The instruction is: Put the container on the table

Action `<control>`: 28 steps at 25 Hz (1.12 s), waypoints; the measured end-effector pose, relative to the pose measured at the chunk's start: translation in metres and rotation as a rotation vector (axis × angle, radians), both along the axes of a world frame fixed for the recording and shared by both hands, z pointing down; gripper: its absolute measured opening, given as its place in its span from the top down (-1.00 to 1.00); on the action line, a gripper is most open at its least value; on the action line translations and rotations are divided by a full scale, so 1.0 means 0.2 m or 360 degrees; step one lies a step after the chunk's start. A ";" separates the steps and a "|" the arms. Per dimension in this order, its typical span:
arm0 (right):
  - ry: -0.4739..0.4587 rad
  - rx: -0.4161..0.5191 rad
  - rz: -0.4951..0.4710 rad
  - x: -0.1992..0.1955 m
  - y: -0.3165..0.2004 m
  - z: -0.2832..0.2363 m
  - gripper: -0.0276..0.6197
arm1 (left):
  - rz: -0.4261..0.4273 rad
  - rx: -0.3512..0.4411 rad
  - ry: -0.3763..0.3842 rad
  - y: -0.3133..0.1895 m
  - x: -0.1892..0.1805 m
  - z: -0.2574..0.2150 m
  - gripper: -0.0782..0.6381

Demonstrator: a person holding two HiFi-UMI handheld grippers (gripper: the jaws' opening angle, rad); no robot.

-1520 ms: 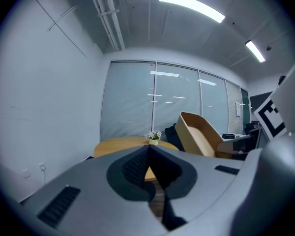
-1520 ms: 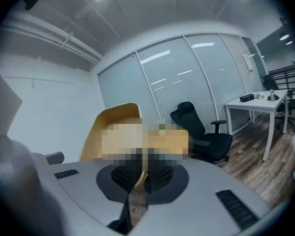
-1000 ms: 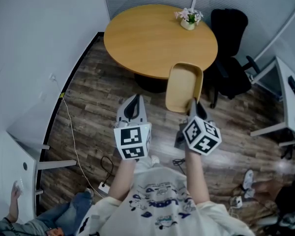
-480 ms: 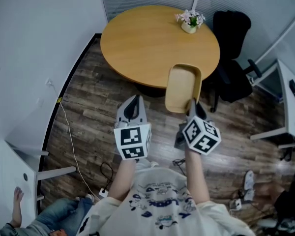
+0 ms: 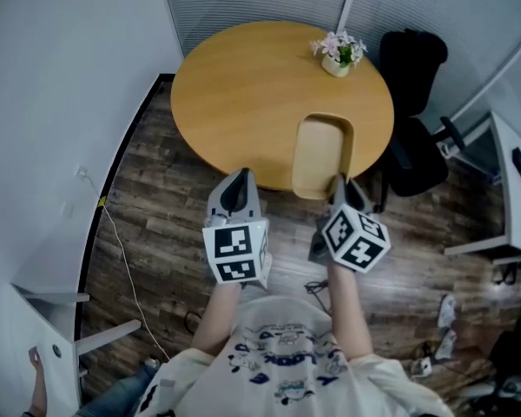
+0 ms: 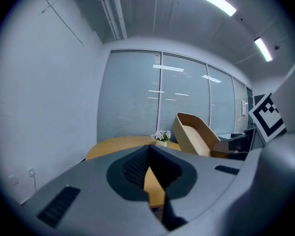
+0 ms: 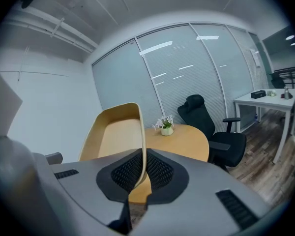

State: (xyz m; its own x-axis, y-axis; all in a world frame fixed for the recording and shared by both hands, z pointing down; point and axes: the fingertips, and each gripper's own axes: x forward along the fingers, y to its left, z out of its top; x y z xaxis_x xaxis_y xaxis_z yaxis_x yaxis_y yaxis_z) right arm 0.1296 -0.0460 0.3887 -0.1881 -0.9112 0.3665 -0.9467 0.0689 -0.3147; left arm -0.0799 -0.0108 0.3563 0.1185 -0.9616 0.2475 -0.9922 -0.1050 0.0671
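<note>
Right gripper (image 5: pixel 339 182): I clamp near rim of tan oblong container (image 5: pixel 321 153).
Left gripper (image 5: pixel 235 185): closed, empty.
Axis: 12 o'clock, over round wooden table (image 5: pixel 243 85).

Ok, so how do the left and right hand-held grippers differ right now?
The right hand-held gripper is shut on the near wall of the tan container; the left hand-held gripper is shut on nothing. The right one's marker cube sits turned corner-on, showing several faces, while the left one's shows mainly one face. Both are grey and point towards the round table.
</note>
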 end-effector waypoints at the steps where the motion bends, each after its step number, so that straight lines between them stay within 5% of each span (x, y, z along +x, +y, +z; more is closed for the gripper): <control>1: 0.0005 -0.0002 0.0005 -0.02 -0.05 0.00 0.86 | 0.0008 0.0006 -0.0004 -0.05 -0.02 -0.01 0.77; 12: 0.0018 -0.0058 0.0065 -0.16 -0.40 0.08 0.87 | 0.0057 -0.0039 -0.0003 -0.45 -0.18 0.07 0.77; 28: 0.0050 -0.0208 0.0076 -0.10 -0.78 0.27 0.87 | 0.0066 -0.0174 0.0026 -0.85 -0.14 0.24 0.77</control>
